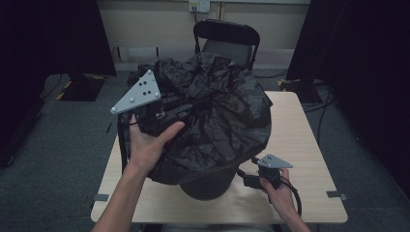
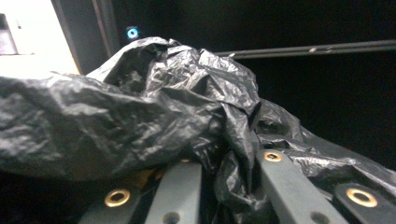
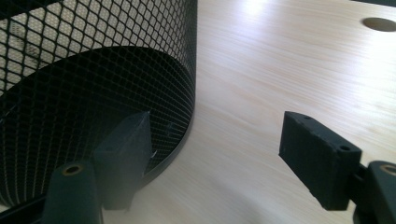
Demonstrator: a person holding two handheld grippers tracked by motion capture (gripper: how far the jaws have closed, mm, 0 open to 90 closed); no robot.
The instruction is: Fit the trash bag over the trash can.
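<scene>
One fold of black bag (image 2: 154, 116), seemingly between left gripper's (image 2: 229, 186) fingers (image 2: 285, 186).

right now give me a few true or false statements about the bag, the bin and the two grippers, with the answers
1. The left gripper is shut on the black plastic bag. True: a fold of film is pinched between its jaws.
2. The right gripper holds the bag too. False: its jaws stand open beside the mesh bin, with nothing between them.
3. The bin has solid plastic walls. False: its wall is black wire mesh.
4. The bag is draped over the top of the bin. True: in the high view only the bin's lower part shows under it.
5. The bin stands on the floor. False: it stands on the light wooden table.
</scene>
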